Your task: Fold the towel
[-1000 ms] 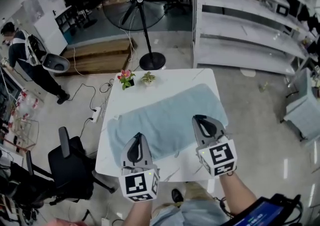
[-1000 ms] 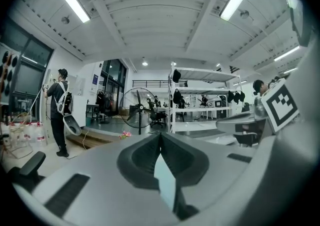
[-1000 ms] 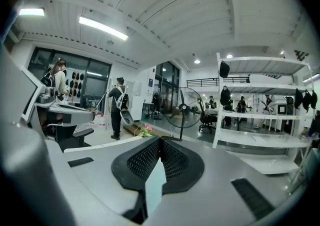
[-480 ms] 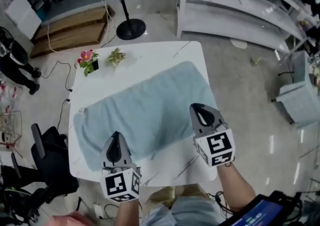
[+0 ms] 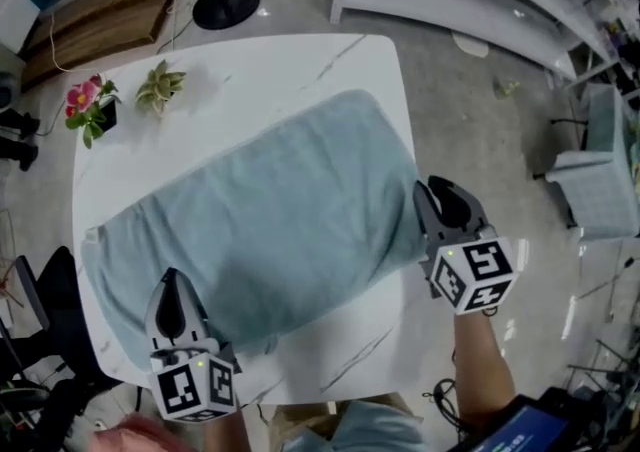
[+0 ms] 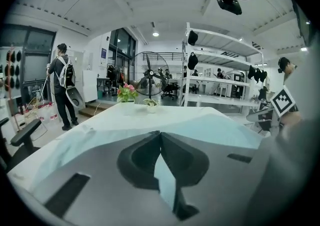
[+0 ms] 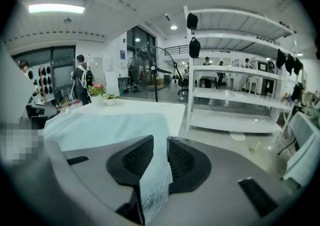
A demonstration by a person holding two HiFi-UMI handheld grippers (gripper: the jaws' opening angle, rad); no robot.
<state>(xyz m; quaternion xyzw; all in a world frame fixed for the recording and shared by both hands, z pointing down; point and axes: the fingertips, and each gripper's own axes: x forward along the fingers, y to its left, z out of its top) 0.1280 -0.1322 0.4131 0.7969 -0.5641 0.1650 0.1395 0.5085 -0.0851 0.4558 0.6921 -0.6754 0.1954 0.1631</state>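
The fingers of the left gripper [image 5: 169,280] are pressed together, empty, over the near-left corner of the towel [image 5: 260,210]. The fingers of the right gripper [image 5: 434,194] are opening, with the towel's near-right edge between them. The towel lies flat on the tabletop [image 5: 250,70], its long side running from one gripper to the other.

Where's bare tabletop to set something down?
Bare table along the far edge, between the potted plants and the far right corner; also the near right corner beside the towel. The far left corner is crowded.
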